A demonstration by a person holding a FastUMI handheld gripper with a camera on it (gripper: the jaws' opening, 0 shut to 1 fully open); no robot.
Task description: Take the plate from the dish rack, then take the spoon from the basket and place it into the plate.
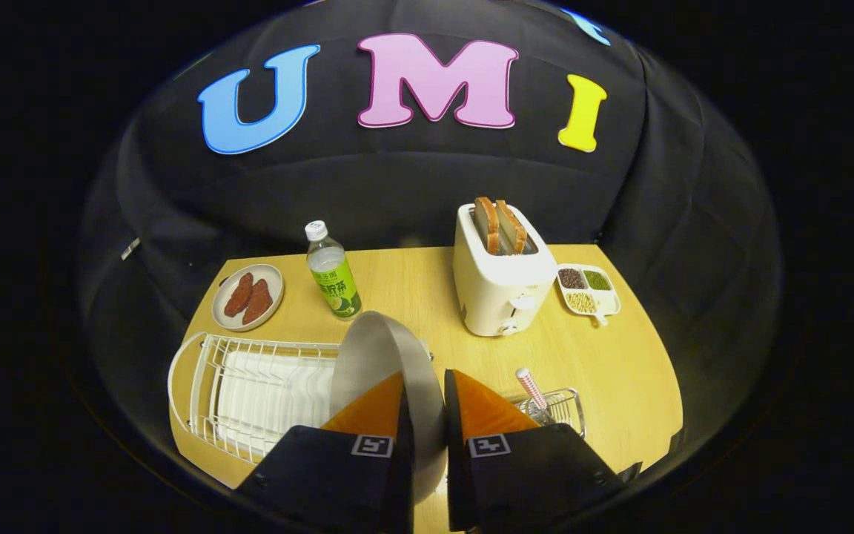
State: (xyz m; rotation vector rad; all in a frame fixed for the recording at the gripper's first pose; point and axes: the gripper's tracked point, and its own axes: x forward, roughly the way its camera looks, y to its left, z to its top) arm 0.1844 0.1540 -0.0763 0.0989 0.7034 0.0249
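hand-held gripper [424, 415] | fingers [375, 408] nearly closed, clamping plate [382, 356] rim | plate upright

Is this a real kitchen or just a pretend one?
Probably a pretend kitchen set up in a booth: a small wooden table holds a toaster with bread and a dish rack, with black cloth behind. The hand-held gripper grips a plate.

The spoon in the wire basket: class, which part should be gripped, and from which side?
Grip the striped handle of the spoon, coming from above. It stands up out of the basket, tilted, with its bowl end hidden low inside the wires. The hand-held gripper is shut on the plate, so that goes down first.
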